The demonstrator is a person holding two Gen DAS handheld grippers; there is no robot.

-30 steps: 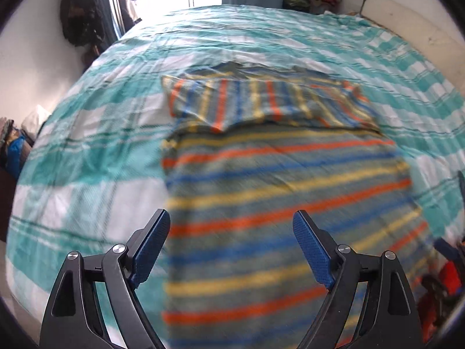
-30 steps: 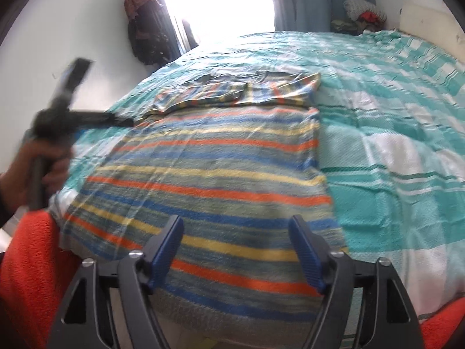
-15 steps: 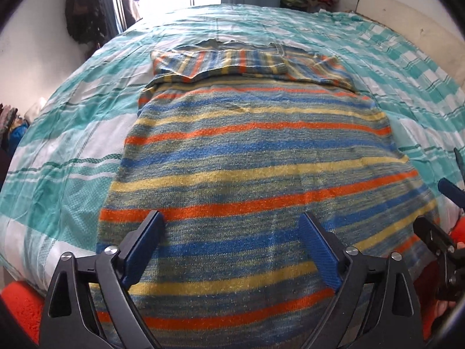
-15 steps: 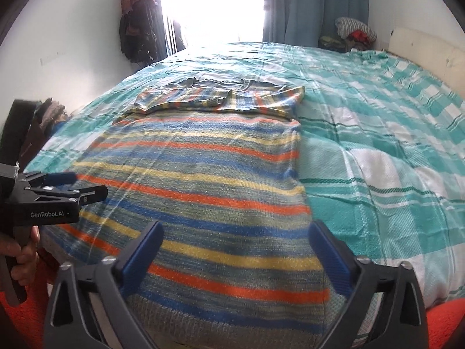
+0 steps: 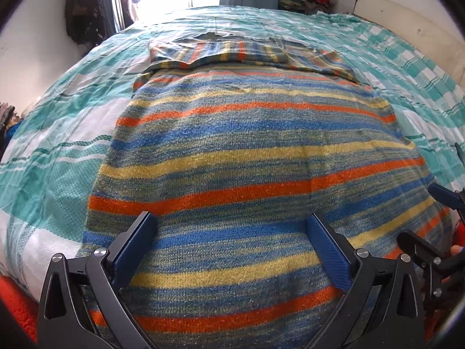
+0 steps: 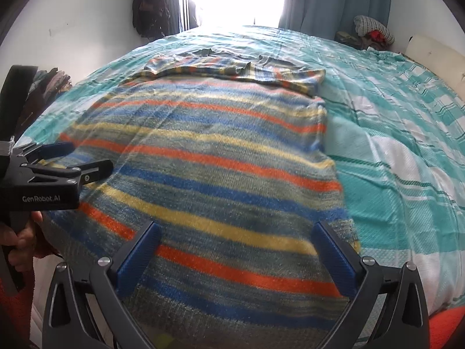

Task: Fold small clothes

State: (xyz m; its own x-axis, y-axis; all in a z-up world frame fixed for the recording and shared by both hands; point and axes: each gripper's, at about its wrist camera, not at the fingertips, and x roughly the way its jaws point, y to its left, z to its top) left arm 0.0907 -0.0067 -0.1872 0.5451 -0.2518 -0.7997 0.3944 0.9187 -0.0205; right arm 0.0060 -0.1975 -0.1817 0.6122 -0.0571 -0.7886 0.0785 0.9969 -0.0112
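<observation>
1. On the bed [image 5: 43, 133] the sweater [image 5: 247, 157] lies flat, sleeves folded at its far end.
2. Both hand-held grippers, left [image 5: 232, 247] and right [image 6: 237, 256], gape wide over the near hem, empty.
3. Best pinch each hem corner evenly, then lift together.

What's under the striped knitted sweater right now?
The striped knitted sweater lies flat on the teal and white checked bedspread, which shows all around it. Its sleeves are folded across the top. Whatever lies beneath the knit itself is covered.
</observation>
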